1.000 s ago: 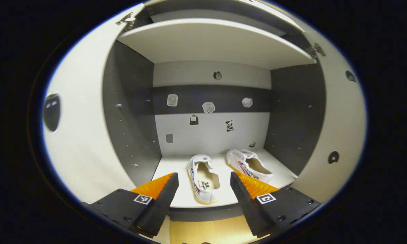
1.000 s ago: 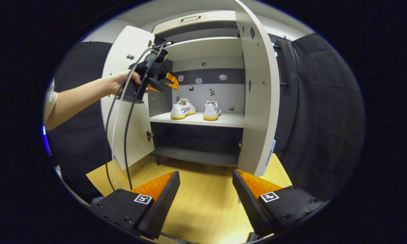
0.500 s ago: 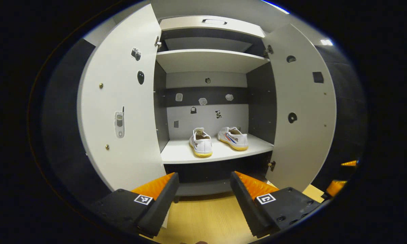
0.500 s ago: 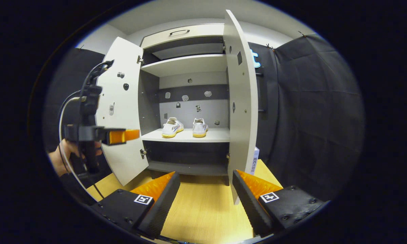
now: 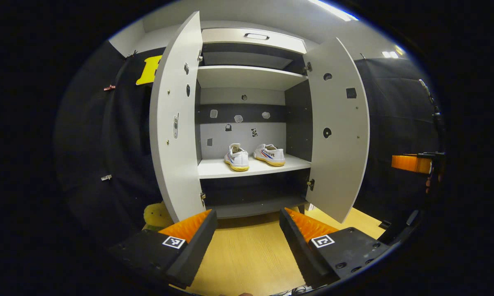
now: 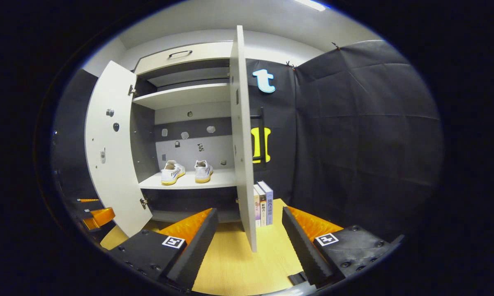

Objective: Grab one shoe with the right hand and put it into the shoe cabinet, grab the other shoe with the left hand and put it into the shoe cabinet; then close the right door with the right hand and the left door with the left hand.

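A second ago the left gripper [image 5: 248,230] was right at the shoe cabinet [image 5: 251,37] with one shoe [image 5: 237,157] between its spread fingers; it has since drawn well back, so both open doors and the wooden floor [image 5: 247,255] have come into the left gripper view; the right gripper [image 6: 250,232] has swung rightward, now facing the edge of the right door [image 6: 242,135], with books [image 6: 263,202] newly seen beside that door; the hand on the left gripper is gone from the right gripper view.
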The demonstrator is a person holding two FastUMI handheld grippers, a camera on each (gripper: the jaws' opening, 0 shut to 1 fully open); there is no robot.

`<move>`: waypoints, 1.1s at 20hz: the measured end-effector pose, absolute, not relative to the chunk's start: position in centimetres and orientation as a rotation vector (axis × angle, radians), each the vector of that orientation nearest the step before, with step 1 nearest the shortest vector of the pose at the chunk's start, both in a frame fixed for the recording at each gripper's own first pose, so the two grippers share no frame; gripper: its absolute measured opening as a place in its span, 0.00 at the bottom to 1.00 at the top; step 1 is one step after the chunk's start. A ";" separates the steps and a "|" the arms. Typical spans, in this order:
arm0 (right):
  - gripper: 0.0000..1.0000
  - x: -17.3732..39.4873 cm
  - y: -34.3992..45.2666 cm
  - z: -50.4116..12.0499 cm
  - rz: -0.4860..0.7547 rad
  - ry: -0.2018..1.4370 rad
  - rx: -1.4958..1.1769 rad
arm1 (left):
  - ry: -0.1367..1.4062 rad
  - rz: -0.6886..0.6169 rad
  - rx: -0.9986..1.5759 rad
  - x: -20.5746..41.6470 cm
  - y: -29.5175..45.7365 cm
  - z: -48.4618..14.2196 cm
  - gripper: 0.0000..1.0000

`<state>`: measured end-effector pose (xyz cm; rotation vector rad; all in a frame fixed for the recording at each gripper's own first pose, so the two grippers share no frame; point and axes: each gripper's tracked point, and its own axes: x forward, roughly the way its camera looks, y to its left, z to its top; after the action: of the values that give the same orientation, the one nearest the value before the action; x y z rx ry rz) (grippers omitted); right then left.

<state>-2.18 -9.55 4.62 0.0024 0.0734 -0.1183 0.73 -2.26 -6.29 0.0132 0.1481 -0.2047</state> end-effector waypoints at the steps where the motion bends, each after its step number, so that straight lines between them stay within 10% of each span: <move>1: 0.99 -1.7 -10.7 5.6 -0.128 0.057 -0.003 | 0.153 -0.207 0.014 0.4 -2.3 -6.4 0.95; 22: 0.98 17.0 -17.1 11.7 0.203 -0.002 -0.076 | 0.170 0.098 -0.044 -2.9 -9.8 -7.2 0.95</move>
<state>16.97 -17.11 11.68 -0.0759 -0.0023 0.2030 -2.89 -9.85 -7.24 -0.0442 0.1704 0.0976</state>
